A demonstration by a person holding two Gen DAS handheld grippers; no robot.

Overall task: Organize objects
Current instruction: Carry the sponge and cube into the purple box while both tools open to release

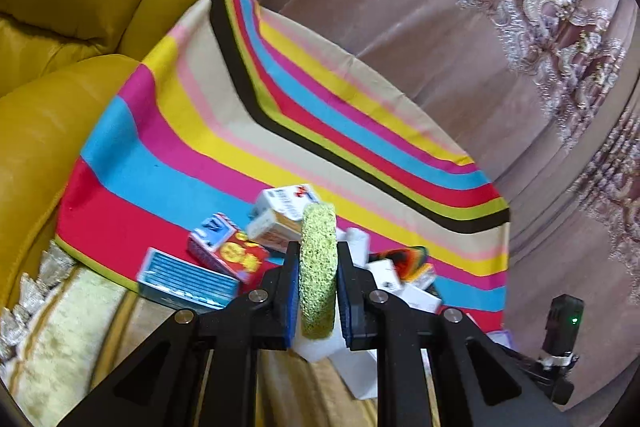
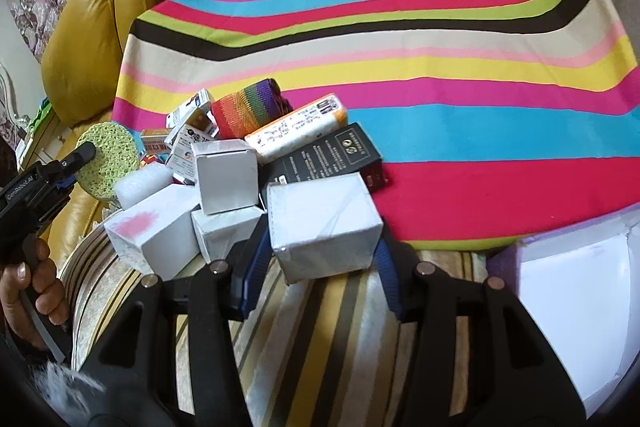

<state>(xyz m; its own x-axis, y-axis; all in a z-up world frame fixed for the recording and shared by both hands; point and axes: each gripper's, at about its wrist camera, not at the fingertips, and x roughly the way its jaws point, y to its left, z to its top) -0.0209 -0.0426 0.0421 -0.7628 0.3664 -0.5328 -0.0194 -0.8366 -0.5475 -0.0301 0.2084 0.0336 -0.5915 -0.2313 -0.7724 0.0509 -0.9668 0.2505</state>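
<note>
My left gripper point(image 1: 318, 291) is shut on a round yellow-green sponge point(image 1: 318, 267), held edge-on above a pile of small boxes; the sponge also shows in the right wrist view point(image 2: 106, 157). My right gripper point(image 2: 320, 259) is shut on a white cardboard box point(image 2: 322, 225) at the near edge of the pile. The pile lies on a striped cloth point(image 2: 440, 39) and includes a black box point(image 2: 328, 151), an orange-ended white box point(image 2: 296, 129), a rainbow woven pouch point(image 2: 248, 107) and several white boxes point(image 2: 226, 175).
A yellow leather sofa point(image 1: 80, 7) stands to the left. A blue box point(image 1: 188, 279) and a red-blue box point(image 1: 226, 247) lie at the cloth's near left edge. An open white and purple box point(image 2: 572, 299) sits at the right. Pink curtains point(image 1: 440, 7) hang behind.
</note>
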